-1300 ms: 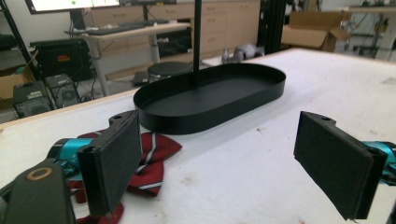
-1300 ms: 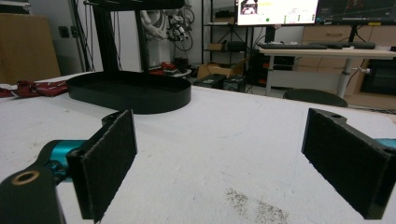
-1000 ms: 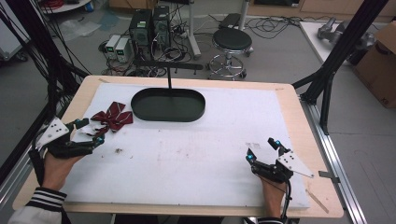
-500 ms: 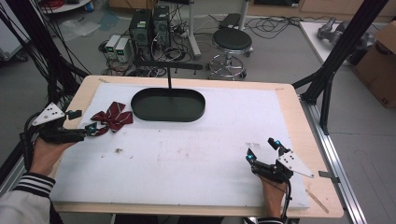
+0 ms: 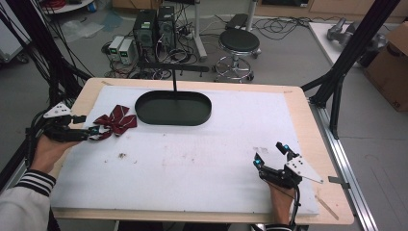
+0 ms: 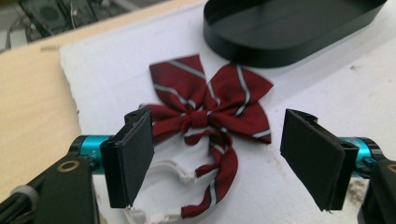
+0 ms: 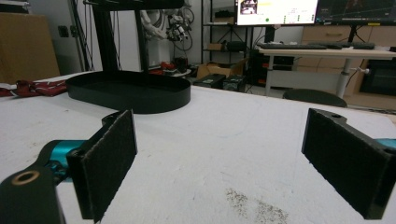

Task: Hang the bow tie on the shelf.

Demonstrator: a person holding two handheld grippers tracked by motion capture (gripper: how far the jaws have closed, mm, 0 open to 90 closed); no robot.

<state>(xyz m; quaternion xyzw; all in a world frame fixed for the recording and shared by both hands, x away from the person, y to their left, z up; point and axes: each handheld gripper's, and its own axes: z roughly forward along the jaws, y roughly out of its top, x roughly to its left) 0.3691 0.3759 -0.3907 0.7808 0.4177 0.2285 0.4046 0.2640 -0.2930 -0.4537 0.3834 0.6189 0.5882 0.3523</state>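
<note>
On white mat: one bow tie [image 6: 210, 116] | one black tray [image 5: 173, 108] | two hand-held grippers, both apparently released

Black tray [image 5: 173, 109] blocks far centre; foam mat [image 5: 192, 163] open elsewhere.

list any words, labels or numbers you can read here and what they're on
None can be read.
The lit monitor screens behind the table carry text and graphs, all too small and blurred to read.
The dark red striped fabric bow tie and the black oval plastic tray bear no print.
</note>
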